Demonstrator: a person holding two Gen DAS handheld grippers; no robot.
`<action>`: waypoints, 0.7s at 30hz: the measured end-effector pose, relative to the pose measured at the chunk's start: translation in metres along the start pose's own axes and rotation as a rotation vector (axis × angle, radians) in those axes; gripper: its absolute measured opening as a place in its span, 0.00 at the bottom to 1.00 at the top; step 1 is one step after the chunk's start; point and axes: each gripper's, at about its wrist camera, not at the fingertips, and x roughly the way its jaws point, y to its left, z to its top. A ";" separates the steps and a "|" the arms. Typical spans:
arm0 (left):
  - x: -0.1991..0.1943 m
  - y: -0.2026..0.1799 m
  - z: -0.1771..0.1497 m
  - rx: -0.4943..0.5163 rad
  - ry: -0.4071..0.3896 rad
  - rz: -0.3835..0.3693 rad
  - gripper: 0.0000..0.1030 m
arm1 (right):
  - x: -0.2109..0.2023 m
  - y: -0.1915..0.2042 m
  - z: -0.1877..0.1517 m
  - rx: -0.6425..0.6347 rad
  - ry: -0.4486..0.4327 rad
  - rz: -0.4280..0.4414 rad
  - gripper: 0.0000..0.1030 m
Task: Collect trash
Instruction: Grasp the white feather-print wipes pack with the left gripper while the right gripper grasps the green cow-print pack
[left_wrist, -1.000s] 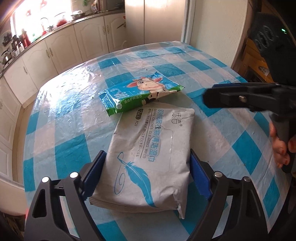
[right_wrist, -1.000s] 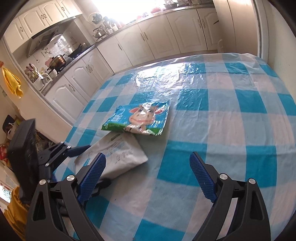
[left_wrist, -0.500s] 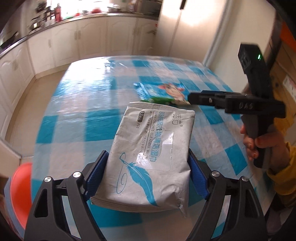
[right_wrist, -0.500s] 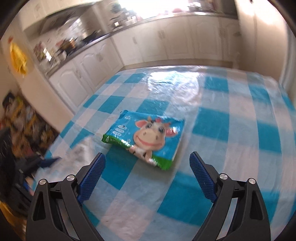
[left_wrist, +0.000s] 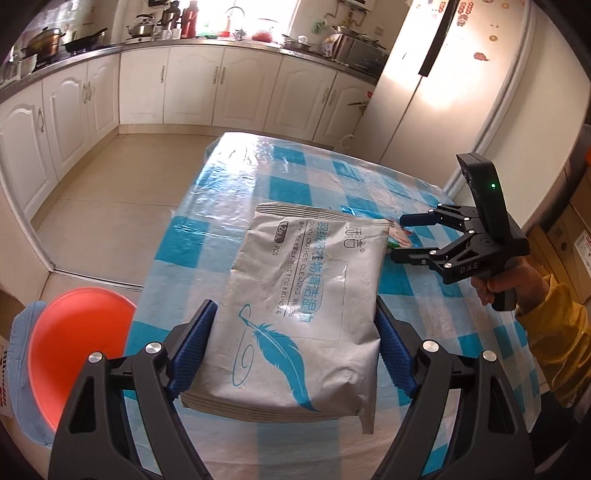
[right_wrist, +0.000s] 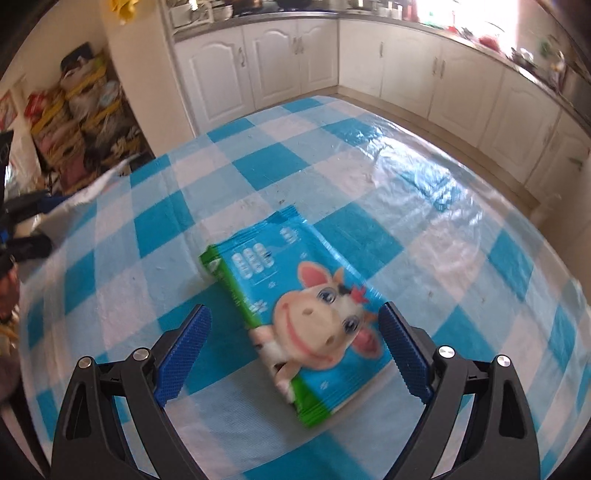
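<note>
- Left gripper (left_wrist: 291, 354) jaws pinching my grey wipes pack (left_wrist: 299, 306), lifted above the counter (left_wrist: 207, 236).
- Right gripper (right_wrist: 295, 350) jaws spread, I see cow wrapper (right_wrist: 299, 314) lying between them on counter.

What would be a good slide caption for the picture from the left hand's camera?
Left claw clamps a grey wipes pack above the checked table; the right claw, open, reaches beyond.
</note>
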 end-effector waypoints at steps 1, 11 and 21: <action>0.000 0.000 0.000 -0.003 -0.001 0.001 0.80 | 0.001 -0.003 0.002 -0.006 0.001 0.016 0.90; 0.006 0.004 0.002 -0.016 0.004 0.006 0.80 | 0.014 -0.011 0.017 -0.089 0.027 0.064 0.94; 0.009 0.008 0.005 -0.031 0.001 0.008 0.80 | 0.028 -0.014 0.027 -0.069 0.019 0.090 0.96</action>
